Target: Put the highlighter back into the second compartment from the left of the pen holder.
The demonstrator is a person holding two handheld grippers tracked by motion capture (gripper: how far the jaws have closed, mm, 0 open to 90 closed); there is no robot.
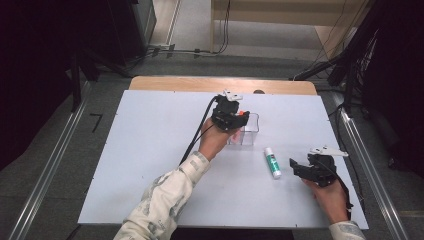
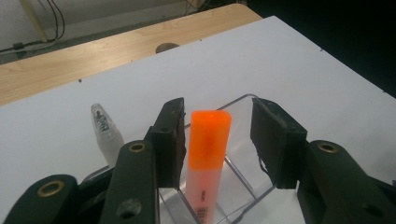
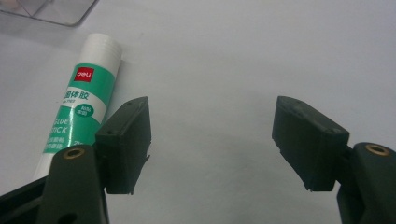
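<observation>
An orange-capped highlighter stands upright in a clear plastic box at the middle of the white table. My left gripper straddles it from above with its jaws apart: the left pad lies close against the cap, the right pad stands clear. In the high view the left gripper hovers over the box, with the orange cap peeking out. A green-and-white glue stick lies flat on the table. My right gripper rests open just right of it, and the glue stick lies outside its left jaw.
A whitish translucent pen-like item leans in the box beside the highlighter. A corner of the clear box lies beyond the glue stick. The white table top ends at a wooden strip at the far edge, and metal rails flank both sides.
</observation>
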